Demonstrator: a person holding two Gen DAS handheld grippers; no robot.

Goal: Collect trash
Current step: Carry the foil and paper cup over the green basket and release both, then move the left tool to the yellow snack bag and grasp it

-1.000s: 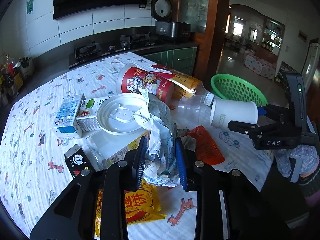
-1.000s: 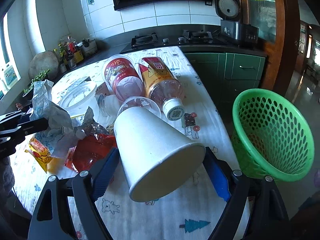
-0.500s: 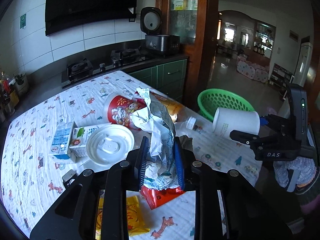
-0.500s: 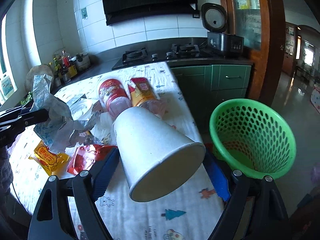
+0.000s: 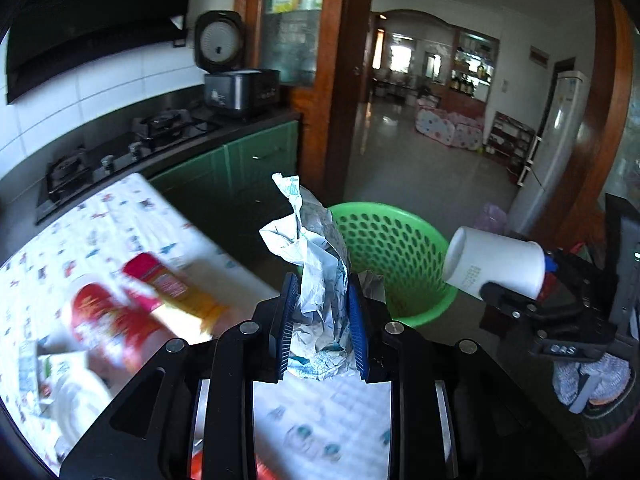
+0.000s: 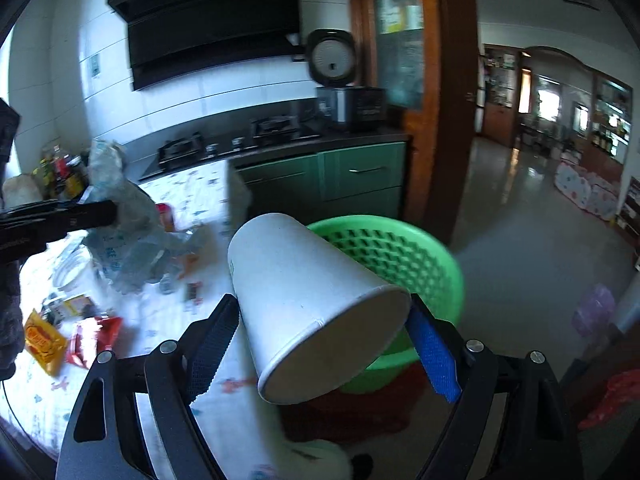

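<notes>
My left gripper (image 5: 322,322) squeezes a crumpled wrapper (image 5: 320,280) in the middle of the frame, in front of the green basket (image 5: 400,248). My right gripper (image 6: 320,344) clamps a white paper cup (image 6: 312,304), tipped on its side, bottom toward me. I cannot see anything in the basket.

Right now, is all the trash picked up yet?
Not yet. The green basket looks empty so far. In hand: the left claw grips a crumpled wrapper, the right claw a white paper cup. Left on the table: a red cup, cartons, snack bags.
</notes>
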